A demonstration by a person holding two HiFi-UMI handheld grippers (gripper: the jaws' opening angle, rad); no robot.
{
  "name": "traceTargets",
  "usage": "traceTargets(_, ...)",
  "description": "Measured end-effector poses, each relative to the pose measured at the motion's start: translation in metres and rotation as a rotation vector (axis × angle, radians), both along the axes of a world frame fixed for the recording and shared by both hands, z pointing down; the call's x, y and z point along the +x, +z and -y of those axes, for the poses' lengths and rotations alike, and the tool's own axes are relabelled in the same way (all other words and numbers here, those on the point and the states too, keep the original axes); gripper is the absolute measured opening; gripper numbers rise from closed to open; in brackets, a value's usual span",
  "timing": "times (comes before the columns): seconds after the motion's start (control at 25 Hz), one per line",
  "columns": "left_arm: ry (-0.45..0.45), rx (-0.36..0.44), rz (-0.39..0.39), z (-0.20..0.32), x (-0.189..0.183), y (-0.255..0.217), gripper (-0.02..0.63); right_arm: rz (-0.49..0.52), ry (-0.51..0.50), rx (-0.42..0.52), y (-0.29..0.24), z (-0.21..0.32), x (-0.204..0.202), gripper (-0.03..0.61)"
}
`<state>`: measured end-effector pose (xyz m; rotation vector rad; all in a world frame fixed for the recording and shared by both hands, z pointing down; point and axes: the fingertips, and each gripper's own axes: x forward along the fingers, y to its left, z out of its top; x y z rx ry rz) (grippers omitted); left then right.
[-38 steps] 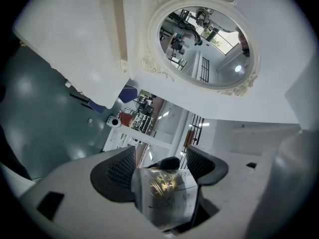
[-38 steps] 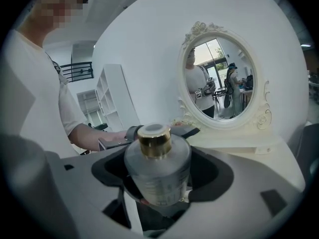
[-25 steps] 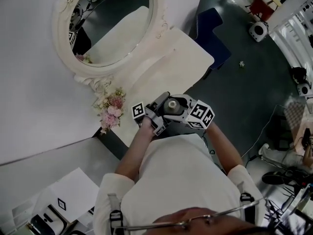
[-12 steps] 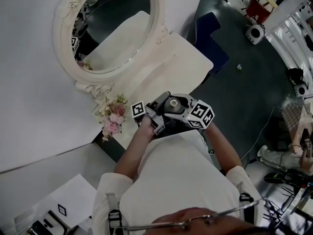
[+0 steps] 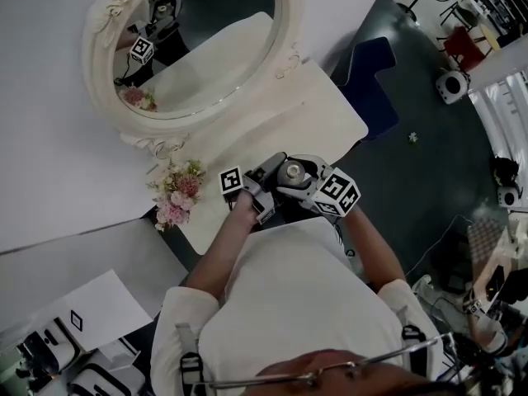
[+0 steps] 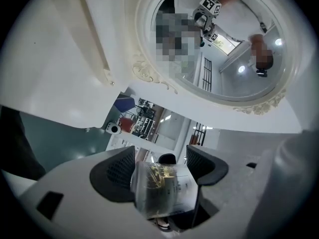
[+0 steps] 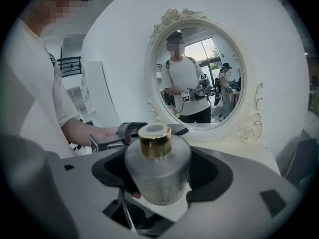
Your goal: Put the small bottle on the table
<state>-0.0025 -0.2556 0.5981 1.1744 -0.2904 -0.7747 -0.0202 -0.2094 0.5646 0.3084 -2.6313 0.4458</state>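
Note:
The small bottle (image 5: 290, 172), frosted glass with a gold cap, is held upright just above the near edge of the white table (image 5: 330, 110). My left gripper (image 5: 272, 174) and my right gripper (image 5: 307, 180) meet at it from opposite sides. In the right gripper view the bottle (image 7: 157, 163) fills the space between the right gripper's (image 7: 158, 179) dark pads, and the left gripper's fingers (image 7: 127, 131) reach in behind it. In the left gripper view the left gripper (image 6: 160, 171) has its pads against the bottle's (image 6: 162, 188) sides.
An oval white-framed mirror (image 5: 198, 40) stands at the back of the table. Pink flowers (image 5: 173, 195) lie at the table's left. A dark blue seat (image 5: 367, 85) is on the floor to the right. Sheets of paper (image 5: 78, 316) lie lower left.
The head view has shifted, so the mirror and table sit a little further right and higher. Both grippers stay together on the bottle in much the same place.

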Motion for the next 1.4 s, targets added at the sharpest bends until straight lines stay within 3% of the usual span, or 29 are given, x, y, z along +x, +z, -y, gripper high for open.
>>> traceTargets(0.56,-0.222,-0.068,0.049,0.043,-0.002,0.030,0.314,0.004,-0.134,-0.032,0.030,0.084,0.030,0.351)
traceTargets(0.8,-0.342,-0.126,0.077,0.036,-0.020,0.044,0.314,-0.011,-0.194,-0.042,0.055,0.105,0.021,0.351)
traceTargets(1.4,-0.481,-0.288,0.139,0.022,-0.055,0.108,0.313,-0.098,-0.227,-0.052,0.176,0.143,-0.014,0.351)
